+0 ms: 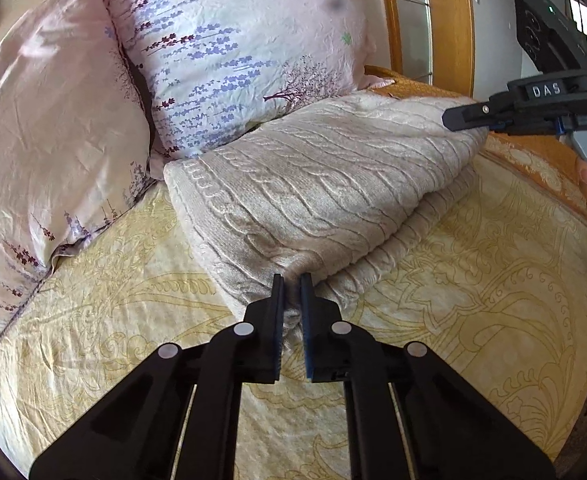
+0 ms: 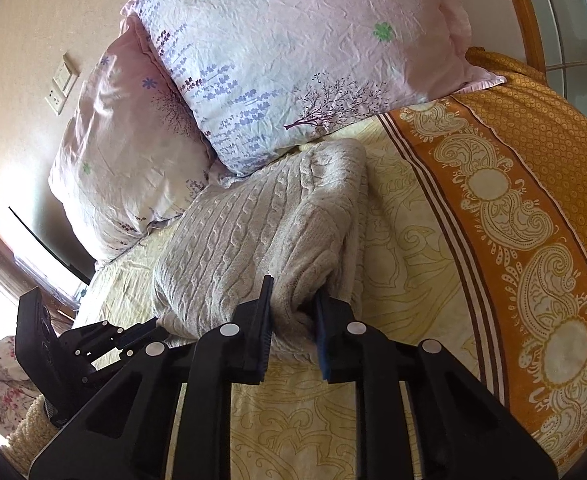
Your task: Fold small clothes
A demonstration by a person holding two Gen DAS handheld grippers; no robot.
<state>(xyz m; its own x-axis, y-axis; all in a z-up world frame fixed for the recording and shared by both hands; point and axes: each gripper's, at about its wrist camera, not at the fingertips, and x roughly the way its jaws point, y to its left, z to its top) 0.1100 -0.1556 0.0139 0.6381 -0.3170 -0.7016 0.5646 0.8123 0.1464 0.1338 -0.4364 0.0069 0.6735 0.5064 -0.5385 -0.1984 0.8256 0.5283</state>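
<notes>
Cream cable-knit sweater (image 1: pixel 325 184) lies partly folded on the bed (image 1: pixel 473 300), up by the pillows (image 1: pixel 229 48) at its head edge. Left gripper (image 1: pixel 292 300) has its fingers pinched tight on the near corner; right gripper (image 2: pixel 291 316) has its fingers clamped on a thicker bunch at the other end. Two corners held, I'd say, so the knit lifts evenly for the next fold.
</notes>
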